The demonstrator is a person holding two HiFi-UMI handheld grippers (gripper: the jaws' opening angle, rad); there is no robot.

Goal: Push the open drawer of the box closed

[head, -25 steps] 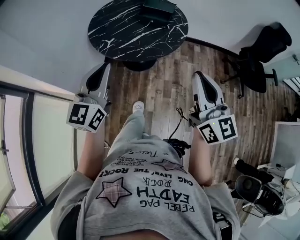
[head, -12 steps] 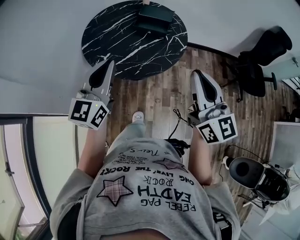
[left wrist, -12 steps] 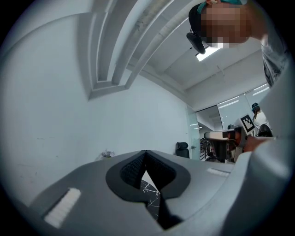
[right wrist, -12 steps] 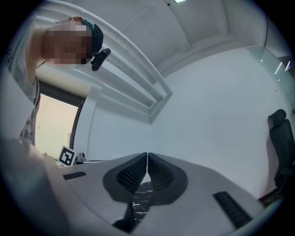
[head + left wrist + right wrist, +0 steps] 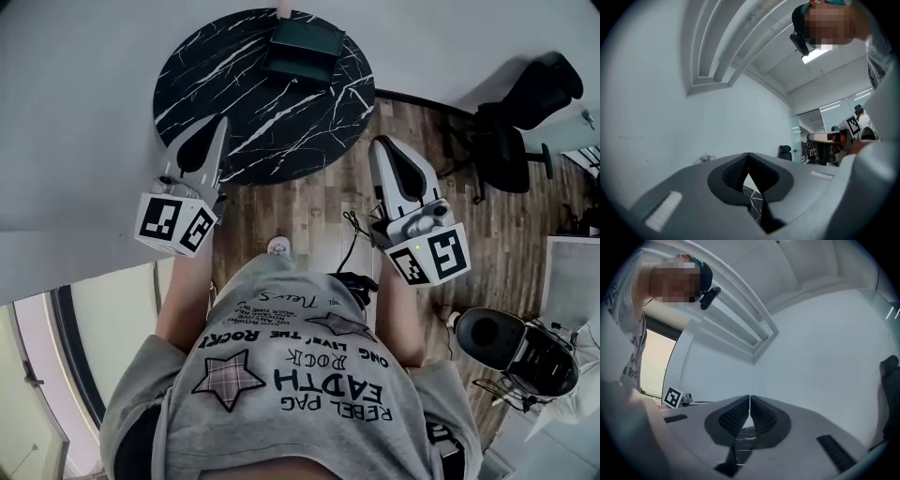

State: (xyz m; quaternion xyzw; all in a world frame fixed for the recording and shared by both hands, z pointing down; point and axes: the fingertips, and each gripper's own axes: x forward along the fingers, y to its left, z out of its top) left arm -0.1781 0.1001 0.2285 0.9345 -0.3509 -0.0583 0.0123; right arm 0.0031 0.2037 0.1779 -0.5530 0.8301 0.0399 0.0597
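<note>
A dark green box stands on the far side of a round black marble table. Its drawer sticks out toward me. My left gripper is held out level, its tip over the table's near left edge, well short of the box. In the left gripper view its jaws are shut with nothing between them. My right gripper is just off the table's near right edge, above the wooden floor. The right gripper view also shows shut, empty jaws. A strip of marble shows below each pair of tips.
A black office chair stands on the wooden floor at the right. A black cable lies on the floor by my feet. A round dark device and clutter sit at the lower right. A white wall runs along the left.
I have walked toward the table: it and the box now sit lower and fuller in the head view. Both grippers have come up to its near edge, still shut.
</note>
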